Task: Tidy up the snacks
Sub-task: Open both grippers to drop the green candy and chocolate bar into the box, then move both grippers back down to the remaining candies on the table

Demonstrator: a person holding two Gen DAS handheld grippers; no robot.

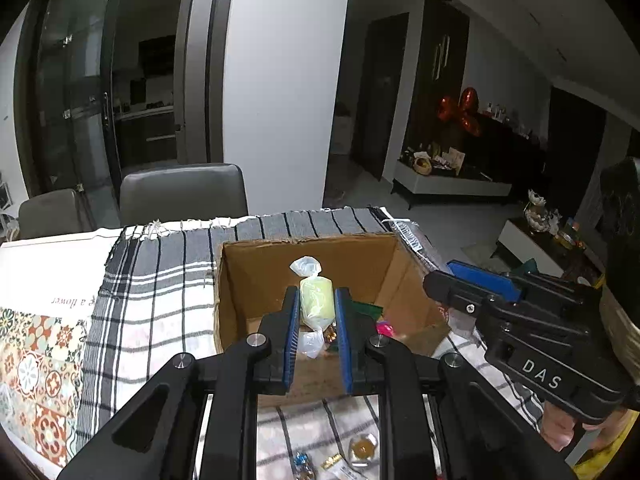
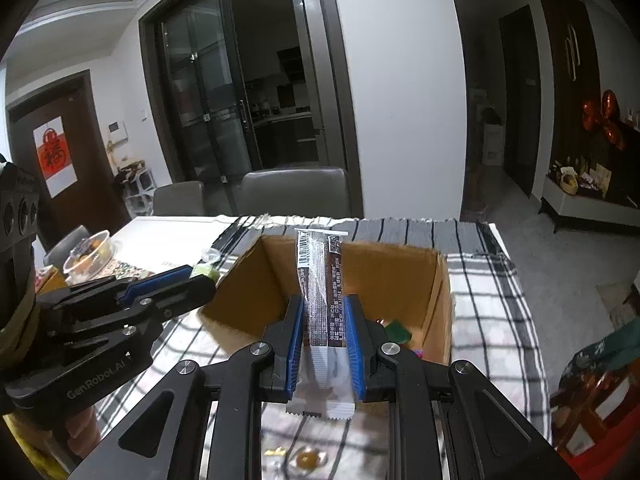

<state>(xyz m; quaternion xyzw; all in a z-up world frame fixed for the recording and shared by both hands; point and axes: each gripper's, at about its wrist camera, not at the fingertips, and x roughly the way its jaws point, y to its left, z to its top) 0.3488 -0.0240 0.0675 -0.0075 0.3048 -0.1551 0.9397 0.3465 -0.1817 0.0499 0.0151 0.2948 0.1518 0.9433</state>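
Observation:
An open cardboard box (image 1: 248,280) stands on a checked cloth; it also shows in the right wrist view (image 2: 438,300). My left gripper (image 1: 317,300) is shut on a pale green candy in a clear twisted wrapper (image 1: 317,304), held over the box. My right gripper (image 2: 323,308) is shut on a long brown and white snack bar (image 2: 322,292), held upright over the box's near side. Green and pink wrapped snacks (image 1: 370,316) lie on the box floor. Each gripper shows in the other's view: the right one (image 1: 480,280), the left one (image 2: 168,284).
Small wrapped candies (image 1: 362,446) lie on the cloth (image 1: 160,300) in front of the box. A clear bowl of snacks (image 2: 90,254) sits at the table's left. Two grey chairs (image 2: 296,192) stand behind the table. The table's right edge drops to the floor.

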